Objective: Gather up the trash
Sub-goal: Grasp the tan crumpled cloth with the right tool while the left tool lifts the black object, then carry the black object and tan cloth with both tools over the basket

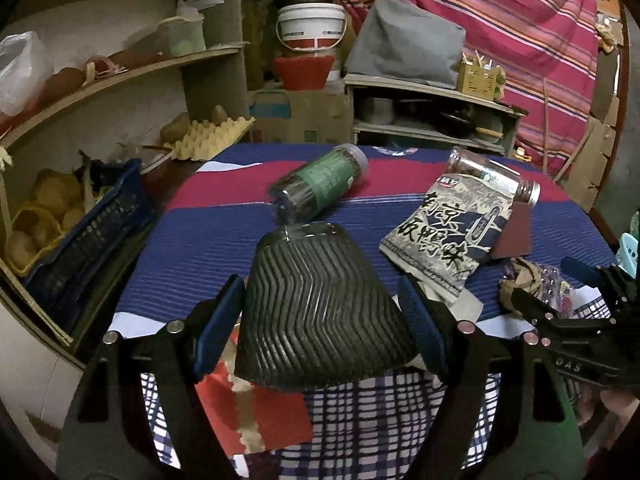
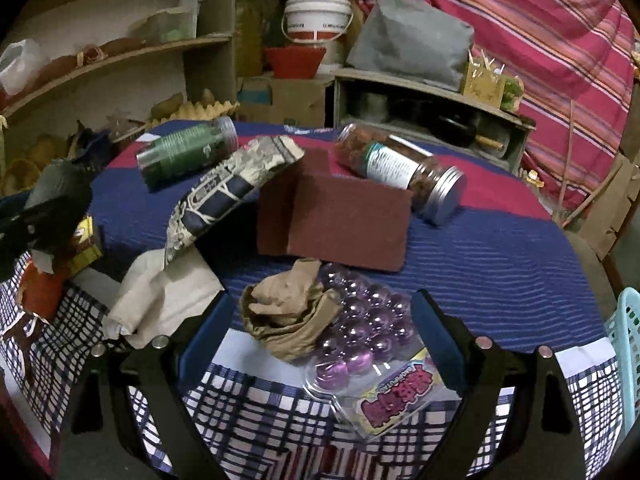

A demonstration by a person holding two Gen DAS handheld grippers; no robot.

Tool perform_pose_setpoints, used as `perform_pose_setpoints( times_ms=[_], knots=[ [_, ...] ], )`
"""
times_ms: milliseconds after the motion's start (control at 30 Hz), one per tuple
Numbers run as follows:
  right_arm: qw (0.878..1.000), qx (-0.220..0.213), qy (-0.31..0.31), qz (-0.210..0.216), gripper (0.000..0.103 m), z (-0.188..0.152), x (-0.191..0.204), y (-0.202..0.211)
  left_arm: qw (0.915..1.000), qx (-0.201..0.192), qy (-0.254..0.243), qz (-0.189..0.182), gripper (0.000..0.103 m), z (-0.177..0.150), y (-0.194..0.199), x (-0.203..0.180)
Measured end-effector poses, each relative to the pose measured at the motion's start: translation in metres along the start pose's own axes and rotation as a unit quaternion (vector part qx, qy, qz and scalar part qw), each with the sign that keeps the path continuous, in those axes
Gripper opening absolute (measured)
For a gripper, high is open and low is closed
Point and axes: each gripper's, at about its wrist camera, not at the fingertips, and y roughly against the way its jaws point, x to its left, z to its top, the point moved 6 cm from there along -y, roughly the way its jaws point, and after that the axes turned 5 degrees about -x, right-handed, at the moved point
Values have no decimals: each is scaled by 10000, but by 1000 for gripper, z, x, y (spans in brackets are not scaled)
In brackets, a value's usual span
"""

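Your left gripper (image 1: 322,312) pinched the ribbed tray (image 1: 320,316), lifted clear to carry off. Your right gripper (image 2: 320,328) was spread around the paper wad (image 2: 284,312) on the cloth (image 2: 500,264), ready to close.

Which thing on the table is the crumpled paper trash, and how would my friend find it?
Start at the striped table cloth and come to its near edge, just ahead of the open right claw. The crumpled brown paper sits there against a pack of purple balls. It alone is scrunched, plain tan and unprinted.
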Motion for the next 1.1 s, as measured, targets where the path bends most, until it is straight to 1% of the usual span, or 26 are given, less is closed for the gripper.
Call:
perform_pose_setpoints(
  times_ms=[67, 100, 133, 167, 233, 333, 433, 533, 667, 800, 867, 1100],
  knots=[
    [9998, 81, 20, 159, 65, -1, 3, -3, 10000, -2, 29, 19, 77, -1, 2, 4],
    [9997, 100, 27, 240, 61, -2, 5, -4, 10000, -5, 50, 33, 77, -1, 3, 6],
    [9995, 105, 44, 302, 53, -2, 8, -4, 10000, -10, 65, 40, 76, -2, 4, 7],
    [9993, 92, 99, 339, 49, -2, 11, -3, 10000, -15, 85, 49, 76, -2, 5, 9],
    [9993, 46, 201, 312, 47, -2, 15, 0, 9999, -10, 111, 64, 76, -3, 7, 12],
    [9991, -45, 171, 377, 46, -1, 15, 8, 9999, -14, 116, 111, 77, -5, 10, 14],
    [9987, -50, -2, 498, 46, 1, 8, 21, 9999, -48, 88, 107, 77, -4, 14, 13],
    [9987, -132, -105, 475, 46, 7, -8, 39, 9999, -115, 38, 84, 77, -1, 22, 6],
    [9982, -247, -317, 438, 46, 7, -34, 60, 9996, -256, -117, 25, 77, 7, 35, -14],
    [9987, -333, -338, 165, 46, 0, -66, 80, 9993, -326, -110, -145, 76, 13, 45, -39],
    [9986, -354, -385, -24, 46, -7, -88, 91, 9991, -336, -108, -238, 77, 15, 46, -54],
    [9936, -423, -818, -656, 46, -30, -181, 125, 9976, -318, -207, -580, 77, 14, 46, -115]
  ],
)
